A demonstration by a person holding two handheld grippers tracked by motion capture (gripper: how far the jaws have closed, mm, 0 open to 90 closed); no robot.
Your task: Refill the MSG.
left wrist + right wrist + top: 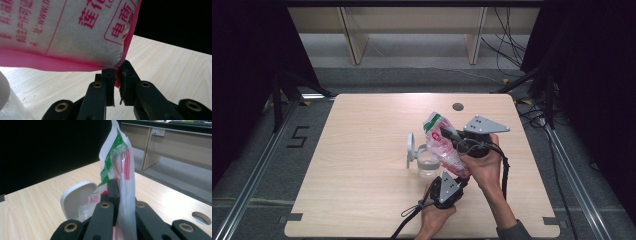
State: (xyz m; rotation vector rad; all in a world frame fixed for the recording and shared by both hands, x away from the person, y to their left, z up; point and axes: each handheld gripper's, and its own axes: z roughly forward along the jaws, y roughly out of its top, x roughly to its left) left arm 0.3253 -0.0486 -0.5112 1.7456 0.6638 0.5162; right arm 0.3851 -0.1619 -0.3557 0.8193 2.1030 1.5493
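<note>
The high view looks forward and down from above my side of the table (pixel 362 175), far enough off to take in the whole top, with the shelving beyond along the top of the frame. My forearms enter from the bottom edge. The left gripper view rides on my left gripper (pixel 117 85), looking along its jaws from very close at the bag (pixel 65 32) (print fills the upper left of the frame). The right gripper view rides on my right gripper (pixel 118 195), facing across the table toward the shelving at upper right. All three share the bag and the tabletop.
</note>
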